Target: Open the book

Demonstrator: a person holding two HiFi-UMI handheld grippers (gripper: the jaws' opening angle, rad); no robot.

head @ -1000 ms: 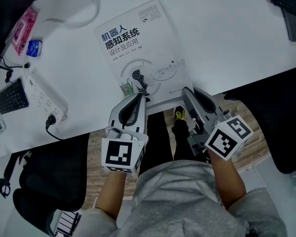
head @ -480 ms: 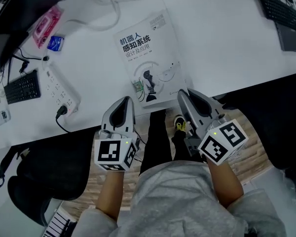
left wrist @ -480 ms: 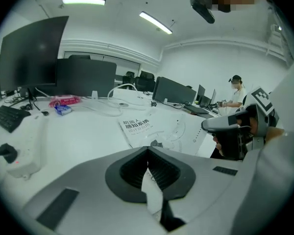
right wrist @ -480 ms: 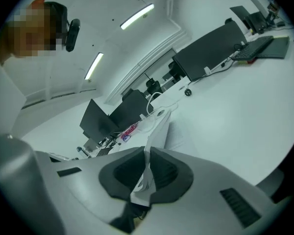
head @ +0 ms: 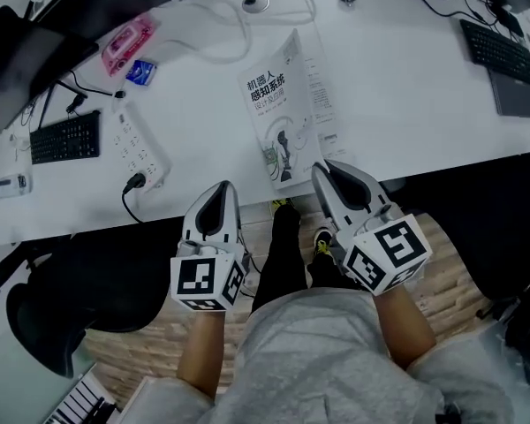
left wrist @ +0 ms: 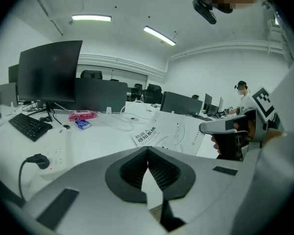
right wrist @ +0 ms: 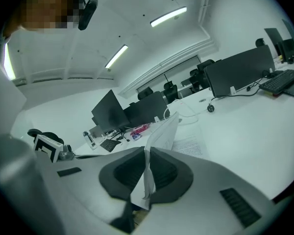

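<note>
A white counter [head: 406,87] carries a black keyboard [head: 64,137] at the left. A white power strip [head: 141,151] lies just beside it, with a black plug [head: 134,182] in the strip's near end. Farther back lie a pink packet [head: 127,43] and a small blue packet [head: 141,71], near each other. White cables [head: 225,56] loop across the far side. A second keyboard [head: 495,49] sits at the right, with a grey pad [head: 517,94] beside it. A black chair [head: 79,281] stands on the wooden floor [head: 442,272]. A dark monitor [left wrist: 50,71] stands behind the left keyboard.
</note>
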